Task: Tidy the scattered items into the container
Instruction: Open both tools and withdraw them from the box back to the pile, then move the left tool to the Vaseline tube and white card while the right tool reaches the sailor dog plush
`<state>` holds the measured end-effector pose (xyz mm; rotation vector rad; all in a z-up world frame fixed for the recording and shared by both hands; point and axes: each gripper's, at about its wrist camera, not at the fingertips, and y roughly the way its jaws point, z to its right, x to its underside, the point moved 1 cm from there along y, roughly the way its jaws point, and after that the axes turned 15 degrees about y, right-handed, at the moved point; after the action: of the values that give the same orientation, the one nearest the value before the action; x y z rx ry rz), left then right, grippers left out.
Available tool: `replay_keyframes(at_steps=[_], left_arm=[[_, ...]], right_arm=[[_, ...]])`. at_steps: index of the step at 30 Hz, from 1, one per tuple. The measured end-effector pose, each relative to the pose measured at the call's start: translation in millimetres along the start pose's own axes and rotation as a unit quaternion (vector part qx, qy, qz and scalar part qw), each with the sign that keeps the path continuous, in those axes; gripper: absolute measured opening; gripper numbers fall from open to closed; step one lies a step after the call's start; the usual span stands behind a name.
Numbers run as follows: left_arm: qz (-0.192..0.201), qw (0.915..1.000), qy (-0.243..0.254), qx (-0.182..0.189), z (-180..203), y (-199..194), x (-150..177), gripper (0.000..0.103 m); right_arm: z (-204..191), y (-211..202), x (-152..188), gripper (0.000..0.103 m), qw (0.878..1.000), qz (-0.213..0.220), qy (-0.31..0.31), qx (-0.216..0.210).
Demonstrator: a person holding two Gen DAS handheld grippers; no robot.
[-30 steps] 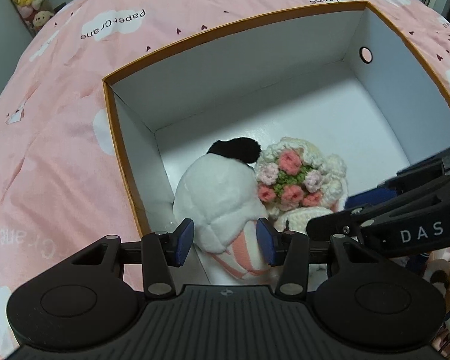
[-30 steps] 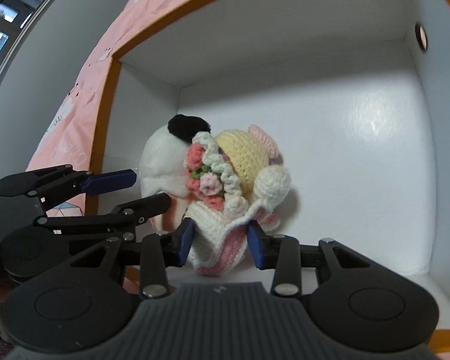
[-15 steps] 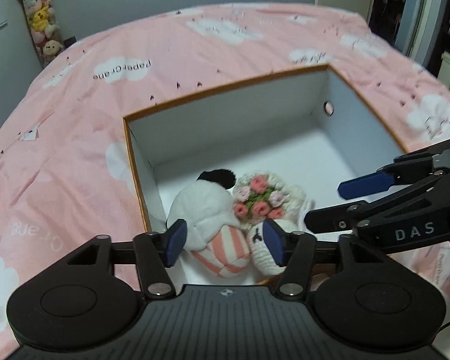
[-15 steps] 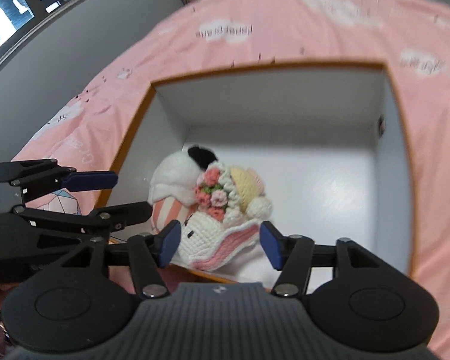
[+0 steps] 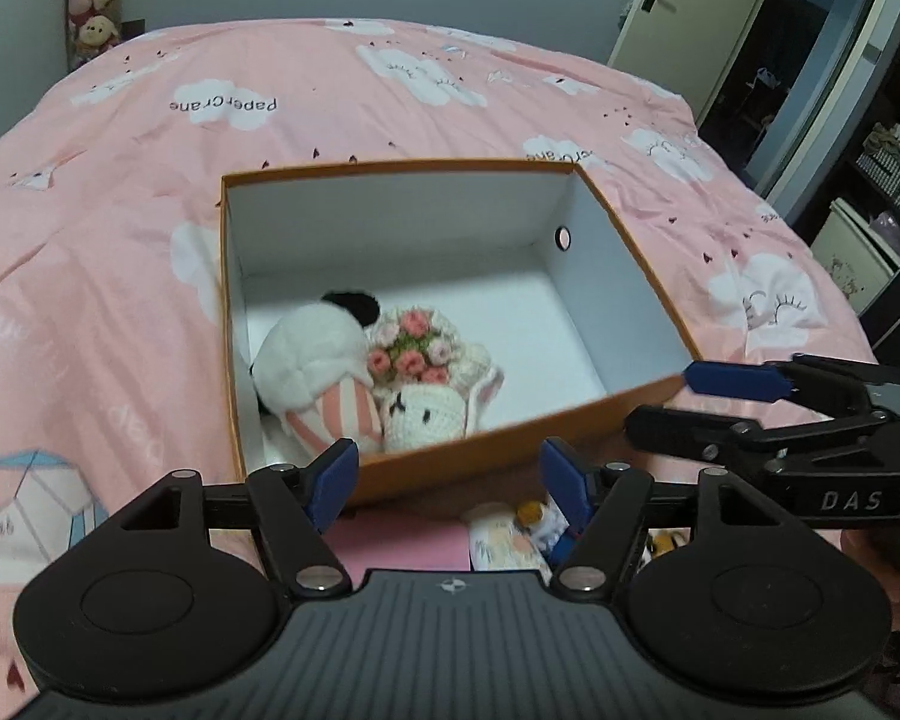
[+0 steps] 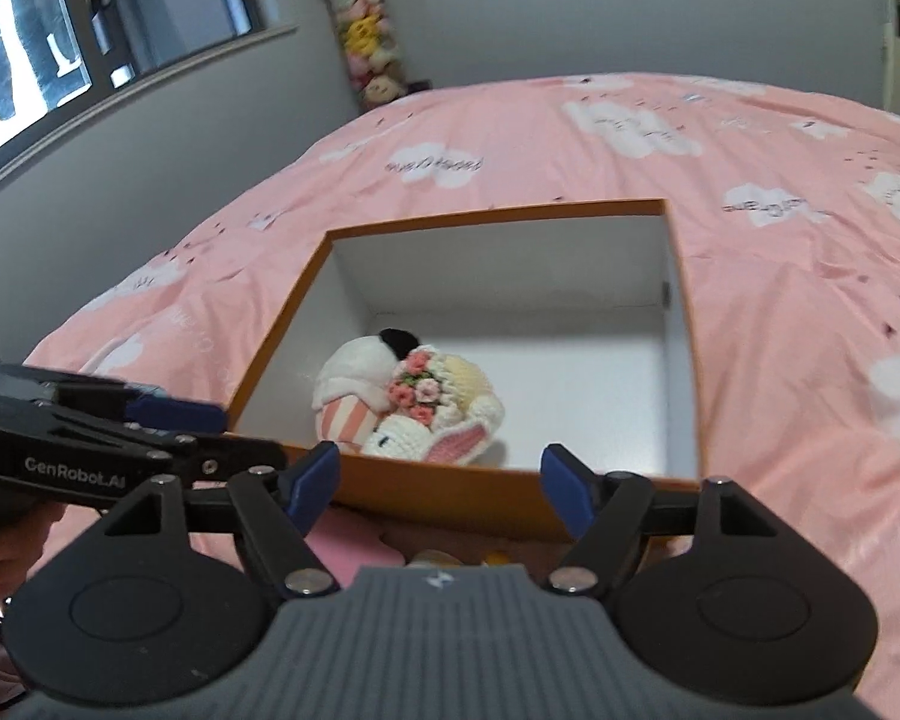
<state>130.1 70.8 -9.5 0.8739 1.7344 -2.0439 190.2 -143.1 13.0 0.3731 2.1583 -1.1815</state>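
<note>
On the pink bedspread [image 5: 222, 192] sits the orange box [image 5: 468, 462], white inside, and both soft toys lie together toward its near-left corner, at about seven o'clock of the box floor. The white plush toy [image 5: 309, 360] with a black tuft and a striped pink patch leans on the left wall, and the crocheted bunny [image 5: 426, 411] with its crown of pink flowers is pressed against its right side, face toward the cameras; tucked there they leave most of the floor free for more things. The left gripper [image 5: 447, 480] hangs above the near rim with its jaws wide apart and nothing between them; they have just been opening. The right gripper [image 6: 438, 474] is likewise spread and empty, its jaws also just opened, and it shows in the left view at three o'clock, beside the box. Both claws point down at the box from outside it, which suits pulling clear after a drop. Below the near wall, at six o'clock, a few small coloured things [image 5: 528, 519] lie half hidden by the gripper bodies; they may be further items to collect, though the view is too blocked to name them.
</note>
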Motion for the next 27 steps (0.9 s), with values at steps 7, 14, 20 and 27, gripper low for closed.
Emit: replay_keyframes(at_steps=[7,14,20,27], left_arm=[[0.018,0.9998,-0.008,-0.008,29,-4,24,0.079],[-0.019,0.9994,0.024,-0.014,54,13,43,0.073],[-0.051,0.9986,0.006,-0.007,49,29,55,0.072],[-0.083,0.9965,-0.013,0.008,43,47,61,0.072]], right_arm=[[12,-17,32,0.083,0.999,0.036,-0.017,0.036],[18,-17,57,0.084,0.996,0.02,-0.028,0.079],[26,-10,72,0.084,0.994,-0.011,-0.036,0.105],[35,5,79,0.084,0.992,-0.051,-0.021,0.117]])
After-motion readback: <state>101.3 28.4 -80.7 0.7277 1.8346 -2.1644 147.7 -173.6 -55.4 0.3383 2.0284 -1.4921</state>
